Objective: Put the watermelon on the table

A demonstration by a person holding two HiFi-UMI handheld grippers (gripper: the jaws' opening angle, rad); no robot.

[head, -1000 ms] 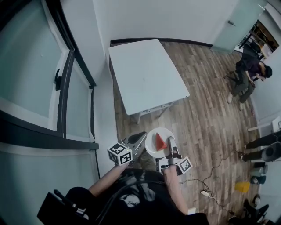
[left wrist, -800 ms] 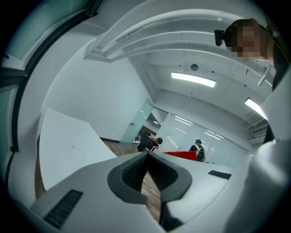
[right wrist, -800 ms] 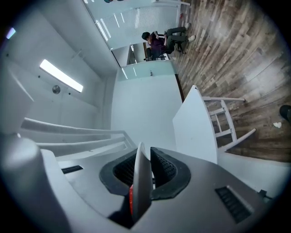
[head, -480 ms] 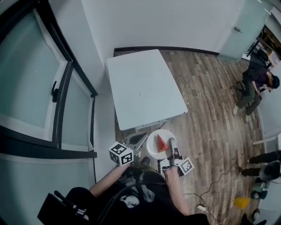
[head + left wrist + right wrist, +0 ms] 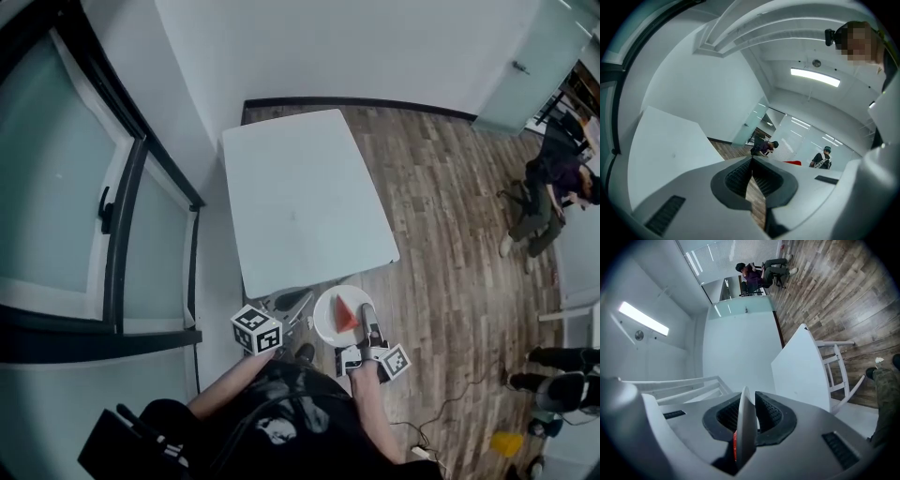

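My right claw [image 5: 746,422] clamps the rim of the round white plate [image 5: 324,317]. The red watermelon wedge [image 5: 345,315] lies loose on it, just short of the white bench [image 5: 305,197] at its near edge. It looks light and slippery, so I'd hold the plate level. My left claw [image 5: 751,180] is closed on nothing.

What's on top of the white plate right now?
One red watermelon wedge sits on the plate, near the rim that the right gripper is shut on. What is beneath the plate is covered by it.
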